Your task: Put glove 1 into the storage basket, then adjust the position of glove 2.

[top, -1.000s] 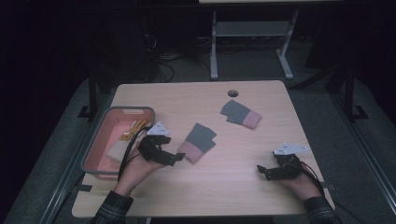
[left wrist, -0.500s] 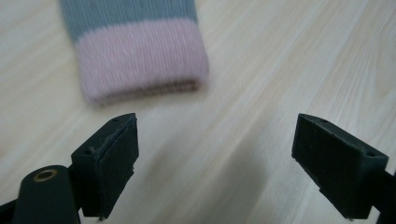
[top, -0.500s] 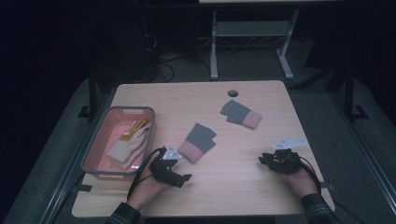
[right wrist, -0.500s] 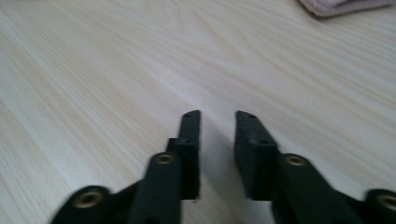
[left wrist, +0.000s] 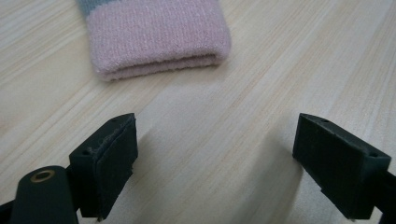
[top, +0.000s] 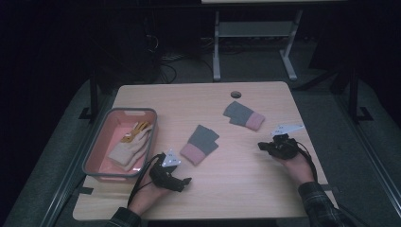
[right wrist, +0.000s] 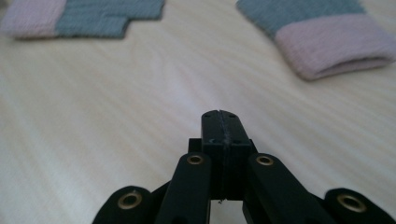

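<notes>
Item: table with sorting work in hand, two grey-and-pink gloves still out. Left gripper (top: 182, 182), lower left of the high view, has come down and back toward the near edge since a second ago, when it stood beside the basket; its jaws stand spread wide with nothing between them, and in the left gripper view the near glove's pink cuff (left wrist: 156, 35) lies just ahead at the top of the frame, untouched. Right gripper (top: 263, 146), right of centre in the high view, has slid leftward and up the frame; its jaws have just been closing and are now pressed together on nothing, pad to pad in the right gripper view (right wrist: 221, 122). Near glove (top: 200, 144) lies at centre; far glove (top: 243, 115) lies above and right of it, well apart. Pink basket (top: 97, 153) at the left edge already holds a cream and yellow glove (top: 130, 144). Judgement: the left gripper is lined up to take the near glove by the cuff next; the right gripper must reopen before it can grasp. Room: bare table (top: 246, 189) along the bottom and between the gloves; the basket's rim stands close to the left gripper's left side, the table's right edge close to the right hand.
</notes>
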`<state>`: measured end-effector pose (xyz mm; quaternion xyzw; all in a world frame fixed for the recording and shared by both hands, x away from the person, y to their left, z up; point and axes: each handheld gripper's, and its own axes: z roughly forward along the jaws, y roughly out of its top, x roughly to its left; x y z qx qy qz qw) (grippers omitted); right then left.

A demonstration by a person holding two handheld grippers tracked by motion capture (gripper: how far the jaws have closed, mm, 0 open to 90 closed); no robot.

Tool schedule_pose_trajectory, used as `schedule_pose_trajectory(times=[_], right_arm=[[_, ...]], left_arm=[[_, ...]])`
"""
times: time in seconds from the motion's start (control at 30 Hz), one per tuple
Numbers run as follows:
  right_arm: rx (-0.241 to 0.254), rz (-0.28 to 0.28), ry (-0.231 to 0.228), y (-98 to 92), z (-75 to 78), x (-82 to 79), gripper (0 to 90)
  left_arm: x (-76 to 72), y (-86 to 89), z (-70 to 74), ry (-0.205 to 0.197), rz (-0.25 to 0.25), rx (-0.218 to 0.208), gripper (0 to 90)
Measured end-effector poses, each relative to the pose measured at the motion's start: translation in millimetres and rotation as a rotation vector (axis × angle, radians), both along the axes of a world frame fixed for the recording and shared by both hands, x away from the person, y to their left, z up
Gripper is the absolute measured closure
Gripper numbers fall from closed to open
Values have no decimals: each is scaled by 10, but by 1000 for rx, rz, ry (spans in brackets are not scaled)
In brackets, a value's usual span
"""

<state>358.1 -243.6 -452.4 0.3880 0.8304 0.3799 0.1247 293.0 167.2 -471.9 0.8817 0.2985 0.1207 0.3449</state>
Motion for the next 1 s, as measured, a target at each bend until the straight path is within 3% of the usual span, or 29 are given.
schedule_pose_trajectory(times=[0.2, 0.57, 0.77, 0.87, 0.93, 1.0], right_arm=[[2, -20, -27, -20, 79, 235, 900], [38, -75, -47, -52, 112, 718, 900], [28, -94, -43, 9, 77, 979, 900], [14, -110, -28, 42, 22, 1070, 900], [-21, -121, -30, 74, -44, 1112, 900], [-60, -115, 1, 109, -127, 1137, 900]], left_arm=[[-20, 18, -49, -30, -3, -44, 123], [-24, 17, -48, -28, 5, -42, 125], [-23, 17, -48, -28, 5, -42, 126], [-23, 18, -47, -28, 4, -40, 126], [-23, 18, -47, -29, 4, -40, 126], [-23, 18, -47, -29, 4, -40, 126]])
